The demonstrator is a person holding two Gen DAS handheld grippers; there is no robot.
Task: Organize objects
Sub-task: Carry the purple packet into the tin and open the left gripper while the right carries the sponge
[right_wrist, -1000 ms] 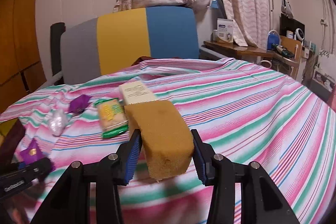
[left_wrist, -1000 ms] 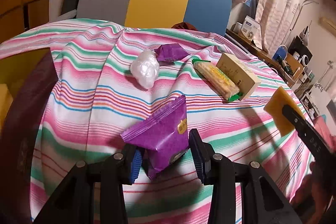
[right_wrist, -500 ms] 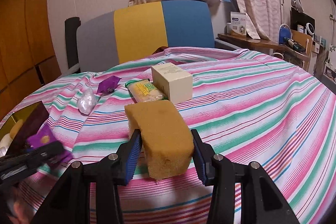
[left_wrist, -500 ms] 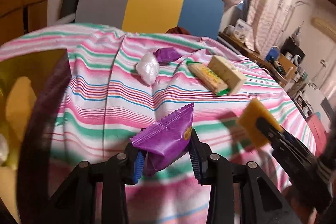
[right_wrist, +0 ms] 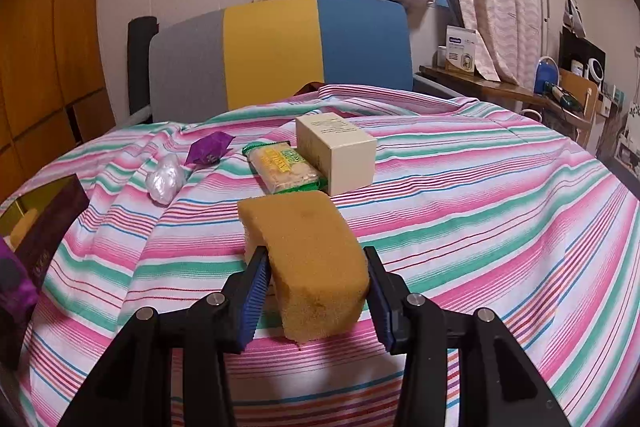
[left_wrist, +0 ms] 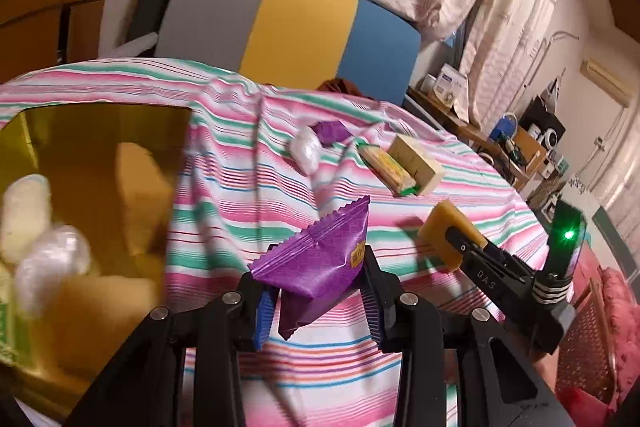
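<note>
Purple packet (left_wrist: 320, 259): shiny foil snack pouch with a crimped zigzag seam and a small gold label, creased, tilted with one corner up; it is off the cloth, clamped between the blue pads of the left tongs (left_wrist: 318, 297), just right of the gold box.
Yellow sponge (right_wrist: 308, 259): ochre foam block, porous, bent where it is squeezed; clenched in the right tongs (right_wrist: 316, 301) above the striped cloth, near the front of the tabletop.
Gold box (left_wrist: 100, 131): open container with reflective gold inner walls and a dark maroon outer side, at the left edge of the tabletop. Inside, blurred: a white crinkly wrapped lump (left_wrist: 52, 263), a pale oblong piece, yellowish blocks and a green-printed packet at the lower corner; I cannot tell them apart further.
Tabletop (right_wrist: 480, 211): covered by a cloth striped pink, green, white and blue, wrinkled towards the back.
Loose items on cloth: a cream carton (right_wrist: 336, 153), upright, touching a green-edged packet of yellow biscuits (right_wrist: 284, 167) on its left; further left a small crumpled purple wrapper (right_wrist: 208, 149) and, just beside it, a white plastic-wrapped ball (right_wrist: 164, 177).
Behind: a chair back (right_wrist: 280, 51) in grey, yellow and blue panels, and pale patterned curtains.
</note>
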